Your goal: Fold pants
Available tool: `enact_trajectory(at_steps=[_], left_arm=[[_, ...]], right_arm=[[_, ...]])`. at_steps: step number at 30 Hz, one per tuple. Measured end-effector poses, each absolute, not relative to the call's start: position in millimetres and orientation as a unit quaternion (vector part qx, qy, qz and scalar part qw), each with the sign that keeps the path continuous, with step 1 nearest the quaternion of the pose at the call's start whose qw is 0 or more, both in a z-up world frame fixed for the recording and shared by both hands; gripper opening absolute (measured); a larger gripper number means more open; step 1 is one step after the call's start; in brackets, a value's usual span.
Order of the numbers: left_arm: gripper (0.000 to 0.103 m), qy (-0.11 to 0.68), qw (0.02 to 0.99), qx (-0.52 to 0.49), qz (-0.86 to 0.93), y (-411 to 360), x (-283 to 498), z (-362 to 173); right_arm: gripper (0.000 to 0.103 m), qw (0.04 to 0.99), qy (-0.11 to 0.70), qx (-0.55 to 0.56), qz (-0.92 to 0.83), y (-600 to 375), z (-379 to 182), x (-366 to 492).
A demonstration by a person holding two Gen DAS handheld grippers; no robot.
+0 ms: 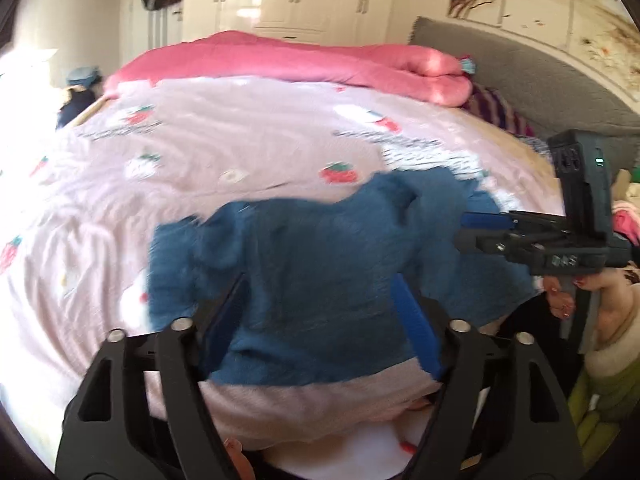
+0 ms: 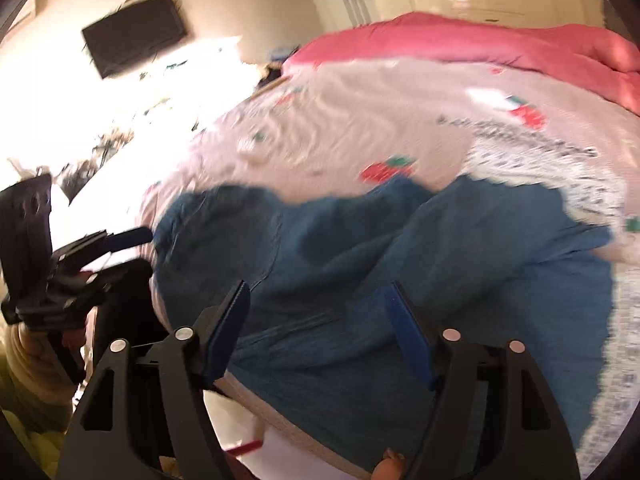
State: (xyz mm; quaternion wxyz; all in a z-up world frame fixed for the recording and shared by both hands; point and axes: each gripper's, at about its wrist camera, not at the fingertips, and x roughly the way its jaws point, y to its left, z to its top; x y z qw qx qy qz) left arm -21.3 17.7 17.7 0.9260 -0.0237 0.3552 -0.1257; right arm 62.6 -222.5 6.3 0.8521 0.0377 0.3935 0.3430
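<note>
Grippers, left (image 1: 320, 312) and right (image 2: 318, 320), both gape wide above rumpled blue pants (image 2: 400, 280) lying near the bed's (image 1: 240, 140) front edge; bare pink sheet stretches beyond.

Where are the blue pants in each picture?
Left wrist view: the blue pants lie crumpled low in the middle, on the pink strawberry sheet, between the open fingers of the left gripper.
Right wrist view: the blue pants fill the lower middle and right, ahead of the open right gripper.
Shared landmark: the folded pink quilt at the far side of the bed.
</note>
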Motion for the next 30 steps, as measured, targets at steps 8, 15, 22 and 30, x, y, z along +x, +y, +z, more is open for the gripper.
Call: enact_trajectory(at_steps=[8,15,22,30], left_arm=[[0.090,0.359,0.918,0.003,-0.167,-33,-6,21],[0.090,0.372,0.911,-0.001,-0.180,-52,11,22],[0.090,0.401,0.888,-0.030,-0.224,-70,25,7],[0.033,0.450,0.852,-0.039,-0.264,-93,46,-28]], right_arm=[[0.089,0.883,0.384,0.047,0.265,-268,20,65],[0.094,0.899,0.370,0.054,0.228,-291,27,66],[0.095,0.904,0.375,0.071,0.191,-312,23,72],[0.095,0.902,0.385,0.084,0.174,-320,18,86]])
